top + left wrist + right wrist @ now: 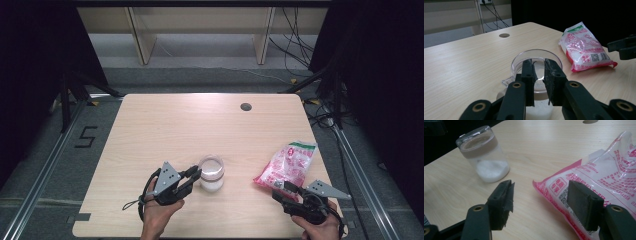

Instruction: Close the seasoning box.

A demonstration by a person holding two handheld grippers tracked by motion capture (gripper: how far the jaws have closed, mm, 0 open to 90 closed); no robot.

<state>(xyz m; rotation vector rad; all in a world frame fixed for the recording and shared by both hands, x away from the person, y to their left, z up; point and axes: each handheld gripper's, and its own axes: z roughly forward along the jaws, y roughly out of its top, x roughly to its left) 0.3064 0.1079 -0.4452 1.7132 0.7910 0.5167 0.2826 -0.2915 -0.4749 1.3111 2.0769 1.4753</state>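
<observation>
A small clear jar with white grains in its bottom, a brown band and a clear lid stands near the table's front middle. My left gripper reaches it from the left. Its jaws stand nearly together, with the near rim of the lid between them. A pink and white bag of white grains lies flat at the front right. My right gripper sits just in front of the bag, open. One of its pads is over the bag's near corner, the other over bare table, with the jar farther off.
The wooden table has a round cable hole near its far edge. The bag lies to the right of the jar, with the right gripper's black jaw beside it. Shelf legs and cables stand on the floor beyond.
</observation>
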